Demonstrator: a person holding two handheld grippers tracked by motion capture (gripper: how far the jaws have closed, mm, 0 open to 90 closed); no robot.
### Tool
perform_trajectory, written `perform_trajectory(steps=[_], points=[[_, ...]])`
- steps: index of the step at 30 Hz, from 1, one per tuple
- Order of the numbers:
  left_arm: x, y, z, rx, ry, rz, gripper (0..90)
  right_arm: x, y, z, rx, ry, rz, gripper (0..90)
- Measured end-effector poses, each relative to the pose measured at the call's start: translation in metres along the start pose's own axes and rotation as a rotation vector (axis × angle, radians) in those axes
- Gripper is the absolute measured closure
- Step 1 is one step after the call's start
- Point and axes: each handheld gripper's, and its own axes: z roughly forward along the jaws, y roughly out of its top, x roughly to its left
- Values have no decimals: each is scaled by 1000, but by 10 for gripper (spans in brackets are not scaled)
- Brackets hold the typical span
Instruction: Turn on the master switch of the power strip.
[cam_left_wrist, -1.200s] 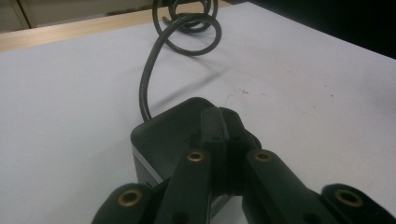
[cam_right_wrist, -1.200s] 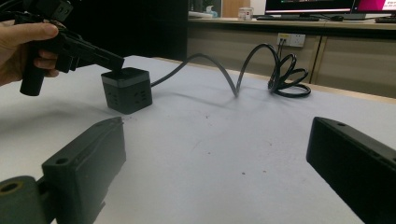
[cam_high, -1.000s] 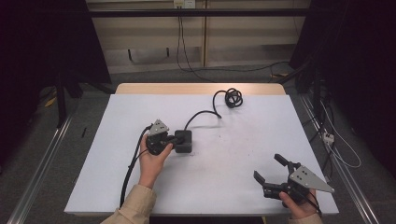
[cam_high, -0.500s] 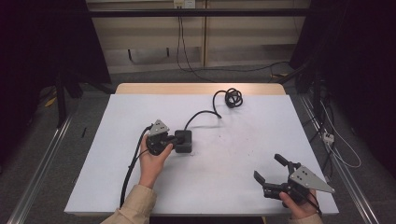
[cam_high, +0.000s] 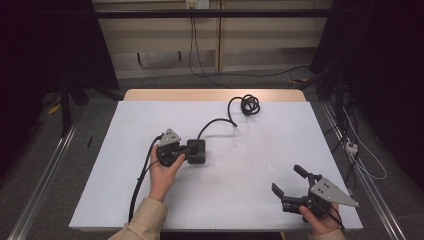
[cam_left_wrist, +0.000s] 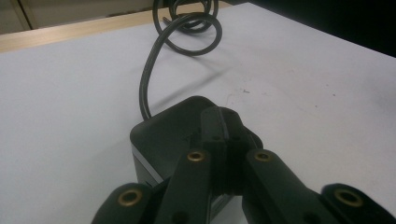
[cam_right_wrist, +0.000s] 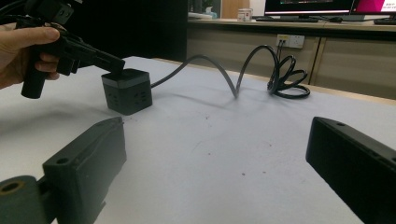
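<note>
white tabletop (cam_high: 125, 200) fills the middle of the high view, with dark curtains at both edges and a pale wall with sockets along the top. left of centre, the left gripper (cam_high: 186, 151) has its jaws pressed flat together, nothing between them, and their tips rest on the top of the black power cube (cam_high: 196, 151); in the left gripper view the closed tips (cam_left_wrist: 219, 135) lie on the cube's upper face (cam_left_wrist: 168, 130). that looks like pinning the cube down or pushing a button on it rather than gripping it. from the cube's far side the cord (cam_high: 216, 123) runs toward the upper middle of the frame, ending in a loose coil (cam_high: 249, 104) near the table's back edge, slack, so nothing tugs the cube. at the lower right the right gripper (cam_high: 292, 186) sits with jaws wide apart and empty, well away from the cube, seemingly waiting.
</note>
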Motion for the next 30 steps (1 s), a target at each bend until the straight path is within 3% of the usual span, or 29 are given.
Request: perform_trajectory(steps=[28, 30], points=[[-3, 0, 1, 4, 22, 33, 900, 0, 0, 0, -4, -4, 4, 43], [-3, 0, 1, 7, 7, 36, 900, 0, 1, 0, -6, -3, 5, 43]])
